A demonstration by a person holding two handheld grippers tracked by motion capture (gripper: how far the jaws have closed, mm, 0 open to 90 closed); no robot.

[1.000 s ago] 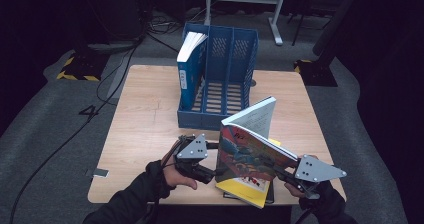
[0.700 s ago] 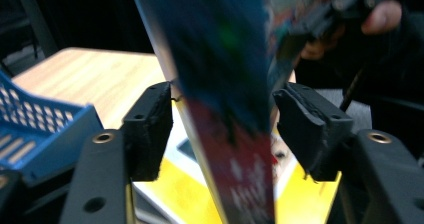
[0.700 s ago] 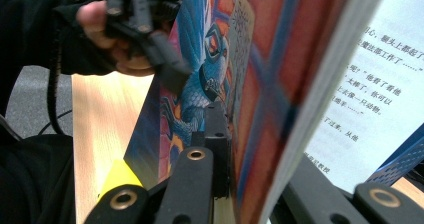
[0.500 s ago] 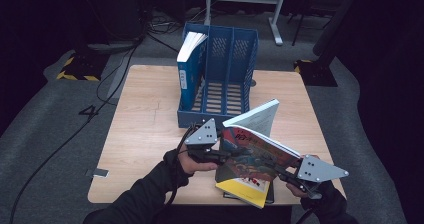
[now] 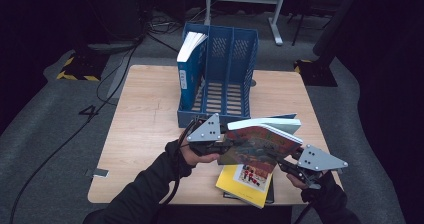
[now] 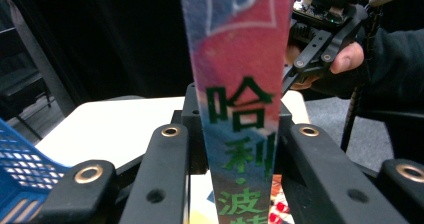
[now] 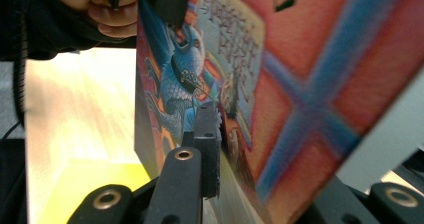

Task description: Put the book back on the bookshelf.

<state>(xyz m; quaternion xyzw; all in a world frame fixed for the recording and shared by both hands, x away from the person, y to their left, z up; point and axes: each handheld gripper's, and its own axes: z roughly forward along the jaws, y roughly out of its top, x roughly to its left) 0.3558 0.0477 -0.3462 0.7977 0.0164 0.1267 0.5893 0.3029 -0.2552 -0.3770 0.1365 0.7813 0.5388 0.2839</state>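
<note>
A colourful paperback (image 5: 260, 144) hangs tilted over the table's front right, held from both ends. My left gripper (image 5: 222, 146) is at its left edge. The left gripper view shows the book's spine (image 6: 235, 84) upright between the jaws, which have just been closing and now press on it. My right gripper (image 5: 287, 164) has the book's lower right corner. In the right gripper view the cover (image 7: 310, 84) lies against the left finger (image 7: 207, 134). These jaws have just been opening a little, and the book is still between them.
A blue file rack (image 5: 235, 49) stands at the back of the wooden table (image 5: 145, 114), with a blue book (image 5: 189, 69) upright in its left slot. A yellow book (image 5: 245, 184) lies flat under the held one at the front edge.
My left gripper has risen from the table to the book's left edge and closed on it. The book has tipped from steeply upright to a flatter tilt. The right hand has stayed in place.
</note>
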